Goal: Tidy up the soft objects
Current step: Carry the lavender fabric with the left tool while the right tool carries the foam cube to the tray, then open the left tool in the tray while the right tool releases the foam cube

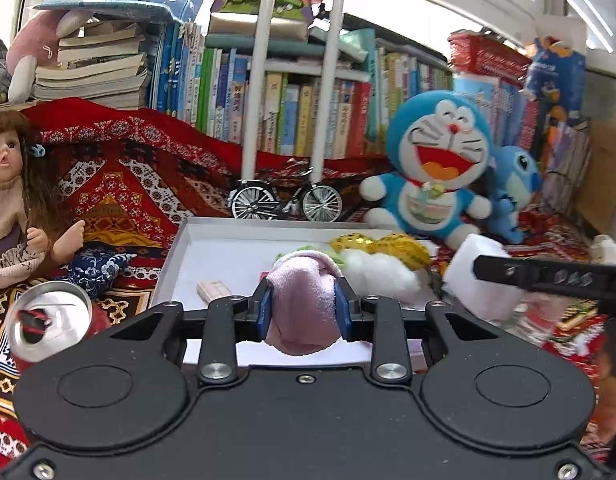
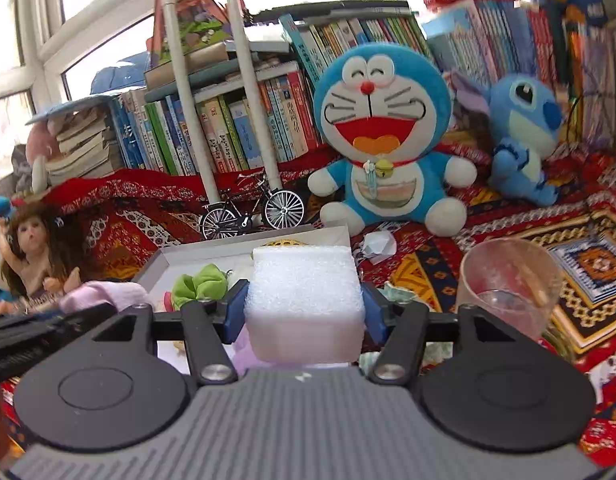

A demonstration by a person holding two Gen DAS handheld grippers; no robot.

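Left gripper (image 1: 304, 312) pinched a rolled pink sock (image 1: 302, 300), long axis pointing ahead, over the near edge of the white tray (image 1: 212, 248). Right gripper (image 2: 306, 312) clamped a white foam block (image 2: 304, 300) at the tray's right side. Tray lay just ahead of both.

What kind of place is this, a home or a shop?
Most likely a home, perhaps a child's room or play corner by a window. A crowded row of books lines the back, plush toys and a doll sit on a red patterned cloth, and a white tray holds small soft things.
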